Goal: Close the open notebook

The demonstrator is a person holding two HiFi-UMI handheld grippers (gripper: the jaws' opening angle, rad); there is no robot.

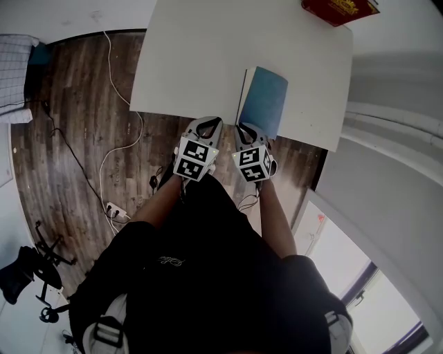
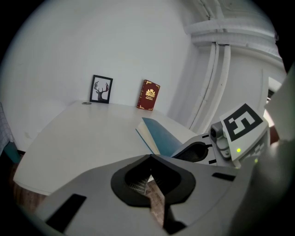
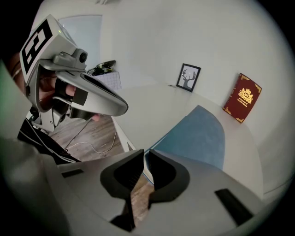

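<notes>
The blue-covered notebook (image 1: 264,98) lies at the near right of the white table (image 1: 201,55). Its cover slopes up over the white pages in the left gripper view (image 2: 161,136). My right gripper (image 1: 249,129) is at the notebook's near edge. In the right gripper view the jaws (image 3: 144,154) stand a narrow slit apart, and the blue cover's (image 3: 198,136) near corner runs into that slit. My left gripper (image 1: 208,124) hovers just left of it over the table's near edge. Its jaws (image 2: 150,157) are shut, tips touching, with nothing between them.
A red book (image 1: 339,8) stands against the wall at the table's far right, and a framed deer picture (image 2: 101,89) stands left of it. Cables and a power strip (image 1: 114,207) lie on the wood floor. White pipes (image 2: 216,69) run up the wall on the right.
</notes>
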